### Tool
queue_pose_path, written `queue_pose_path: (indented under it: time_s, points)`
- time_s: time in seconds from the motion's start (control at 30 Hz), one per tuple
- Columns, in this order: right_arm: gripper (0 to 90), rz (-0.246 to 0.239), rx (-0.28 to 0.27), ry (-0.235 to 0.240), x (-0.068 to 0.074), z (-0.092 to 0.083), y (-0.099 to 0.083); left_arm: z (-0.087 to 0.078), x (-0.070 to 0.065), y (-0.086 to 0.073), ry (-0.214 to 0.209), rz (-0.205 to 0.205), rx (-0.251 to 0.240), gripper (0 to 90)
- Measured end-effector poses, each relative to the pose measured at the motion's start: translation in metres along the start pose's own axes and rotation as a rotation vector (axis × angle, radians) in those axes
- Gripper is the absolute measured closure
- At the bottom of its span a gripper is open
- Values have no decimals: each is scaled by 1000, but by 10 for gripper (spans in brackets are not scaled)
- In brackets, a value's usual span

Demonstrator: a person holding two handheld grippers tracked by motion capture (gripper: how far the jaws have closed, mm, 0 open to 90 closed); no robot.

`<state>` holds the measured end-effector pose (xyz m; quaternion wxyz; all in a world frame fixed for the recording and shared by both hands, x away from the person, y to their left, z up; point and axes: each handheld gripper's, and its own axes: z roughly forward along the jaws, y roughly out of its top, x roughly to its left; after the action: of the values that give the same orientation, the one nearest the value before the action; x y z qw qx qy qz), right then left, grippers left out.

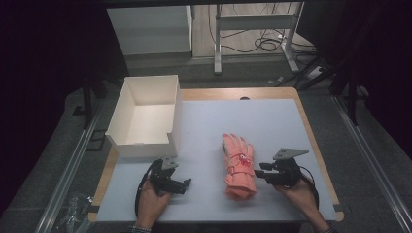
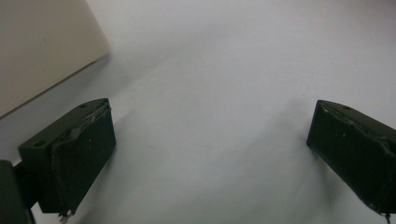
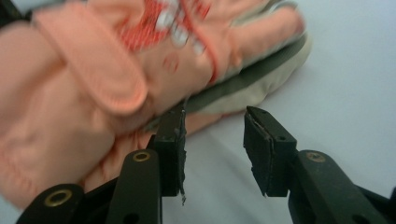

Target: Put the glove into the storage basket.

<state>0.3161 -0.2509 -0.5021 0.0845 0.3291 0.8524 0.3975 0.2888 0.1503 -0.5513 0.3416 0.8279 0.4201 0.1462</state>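
A pair of salmon-pink gloves (image 1: 239, 165) lies stacked on the white table top (image 1: 277, 121), fingers pointing away from me. My right gripper (image 1: 258, 173) sits just to their right at cuff height, pointing left at them. In the right gripper view the gloves (image 3: 107, 70) loom close and blurred; the right gripper (image 3: 214, 114) is open, its left jaw beside the glove's lower edge, bare table showing in the gap. My left gripper (image 1: 187, 184) rests near the front left, pointing right. In its own view the left gripper (image 2: 212, 107) is open wide over bare table.
An open white cardboard box (image 1: 177, 116) stands at the table's left, just behind the left hand; its side (image 2: 42, 46) shows in the left gripper view. The wooden table edge (image 1: 318, 145) runs along the right. Metal frame legs (image 1: 217, 43) and floor cables (image 1: 269, 43) lie beyond.
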Motion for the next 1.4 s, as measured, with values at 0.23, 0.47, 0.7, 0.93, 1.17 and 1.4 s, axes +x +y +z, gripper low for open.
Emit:
queue_pose_path:
  time_s: [0.23, 0.47, 0.7, 0.93, 1.17, 1.4]
  points:
    - [650, -45, 6, 8, 12, 0, -19, 0, 0, 0, 0, -1, -2, 10]
    - [810, -44, 24, 62, 16, 5, -26, 0, 0, 0, 2, -1, -1, 10]
    - [821, -61, 37, 92, 24, 17, -25, 0, 0, 0, 2, -1, -2, 10]
    - [820, -72, 30, 88, 32, 27, -19, 0, 0, 0, 2, -3, -3, 10]
    - [820, -87, 25, 92, 42, 38, -12, 0, 0, 0, 1, 0, -1, 10]
    - [820, -97, 28, 80, 44, 45, -6, 0, 0, 0, 0, 2, 0, 10]
